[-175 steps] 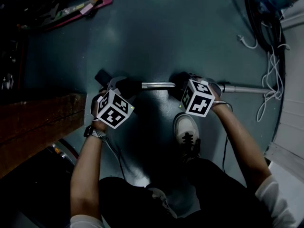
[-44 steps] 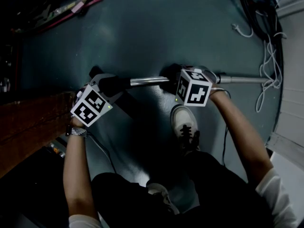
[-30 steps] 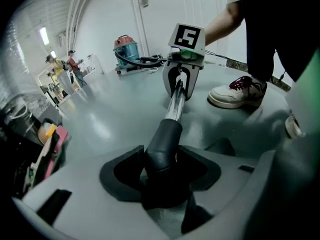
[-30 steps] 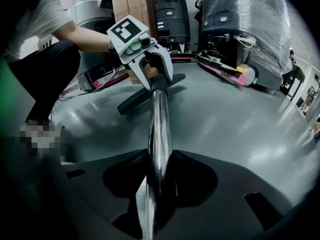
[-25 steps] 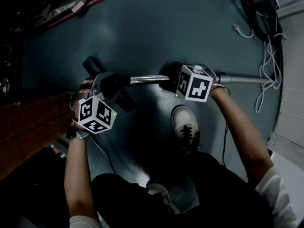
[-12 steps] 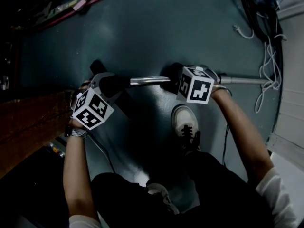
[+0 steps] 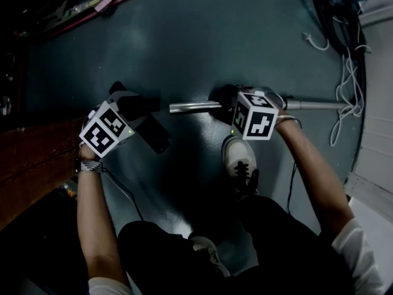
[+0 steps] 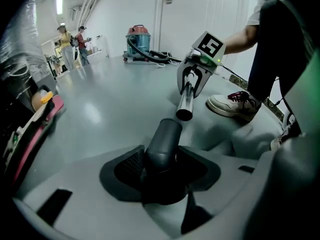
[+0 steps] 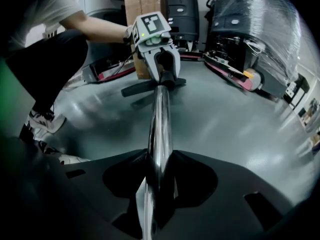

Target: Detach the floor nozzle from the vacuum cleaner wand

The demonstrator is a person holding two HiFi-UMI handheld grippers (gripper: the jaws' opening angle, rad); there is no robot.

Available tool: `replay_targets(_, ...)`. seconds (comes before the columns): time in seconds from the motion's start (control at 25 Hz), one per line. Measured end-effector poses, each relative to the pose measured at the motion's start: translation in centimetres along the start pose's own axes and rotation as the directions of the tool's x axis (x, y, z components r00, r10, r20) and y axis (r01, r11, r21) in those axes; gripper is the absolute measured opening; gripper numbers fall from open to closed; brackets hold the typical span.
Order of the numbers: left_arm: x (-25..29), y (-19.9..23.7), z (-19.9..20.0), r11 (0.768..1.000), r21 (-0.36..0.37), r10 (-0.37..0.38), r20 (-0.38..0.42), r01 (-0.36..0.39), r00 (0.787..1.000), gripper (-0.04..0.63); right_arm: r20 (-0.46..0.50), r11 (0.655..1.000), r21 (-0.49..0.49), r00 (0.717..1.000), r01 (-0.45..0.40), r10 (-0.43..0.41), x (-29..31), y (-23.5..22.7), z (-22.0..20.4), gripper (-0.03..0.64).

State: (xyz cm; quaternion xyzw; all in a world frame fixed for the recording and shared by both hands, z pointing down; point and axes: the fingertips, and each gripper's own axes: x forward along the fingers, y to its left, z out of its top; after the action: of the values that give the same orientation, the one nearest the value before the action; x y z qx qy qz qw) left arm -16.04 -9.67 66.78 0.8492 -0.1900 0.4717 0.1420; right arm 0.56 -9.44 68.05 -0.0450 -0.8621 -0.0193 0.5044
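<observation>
Chrome is now laid bare at the open end of the wand point(image 7: 195, 107). Half a second ago that end was sunk in the neck point(image 8: 164, 141) of the nozzle point(image 7: 153, 135); now a strip of floor point(image 7: 202, 35) is shown between the two in the head view. The nozzle has been drawn off to the left and rolled with the left gripper point(image 8: 161, 176), while the wand has been kept where it was. In the left gripper view the tube's hollow mouth is faced end-on, just beyond the neck and clear of it.

The joint is therefore judged to be parted, and the detaching itself is taken as done. What may be left is only to widen the gap or to set the parts down.

The left gripper's jaws are pinched on the black neck, so the nozzle is carried at the left, low over the floor. The right gripper's point(image 9: 156, 184) jaws are clamped on the wand a little back from its free end, and the tube is held nearly level.

By count, one wand and one nozzle are seen, each held by one of the two grippers. One white shoe point(image 7: 241, 161) is planted just beside the wand. One red canister point(image 8: 138, 40) is stood far off in the left gripper view. White cables point(image 7: 350, 97) are tangled at the right and cannot be counted.
</observation>
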Motion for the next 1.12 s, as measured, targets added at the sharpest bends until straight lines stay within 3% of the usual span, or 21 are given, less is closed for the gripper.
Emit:
replay_targets(0.12, -0.4, -0.1, -0.9, 1.000, -0.001, 0.021, 0.002, -0.021, 1.000, 0.204, 0.013, 1.000, 0.011, 1.000, 0.002, -0.002, 0.1, -0.1, -0.2, 0.163)
replay_targets(0.44, 2.0, -4.6, -4.1, 0.996, 0.042, -0.072, -0.074, 0.075, 0.995, 0.206, -0.036, 0.998, 0.057, 0.999, 0.017, -0.015, 1.2, -1.8, -2.0, 0.164)
replay_targets(0.72, 2.9, -6.7, -4.6, 0.990, 0.089, -0.100, -0.116, 0.111, 0.988, 0.209, -0.037, 0.988, 0.101, 0.993, 0.118, -0.115, 1.5, -6.9, -2.0, 0.164)
replay_targets(1.12, 3.5, -6.5, -3.9, 0.991, 0.080, -0.097, -0.096, 0.105, 0.991, 0.212, -0.065, 0.986, 0.123, 0.993, 0.109, -0.102, 3.1, -6.8, -3.0, 0.166)
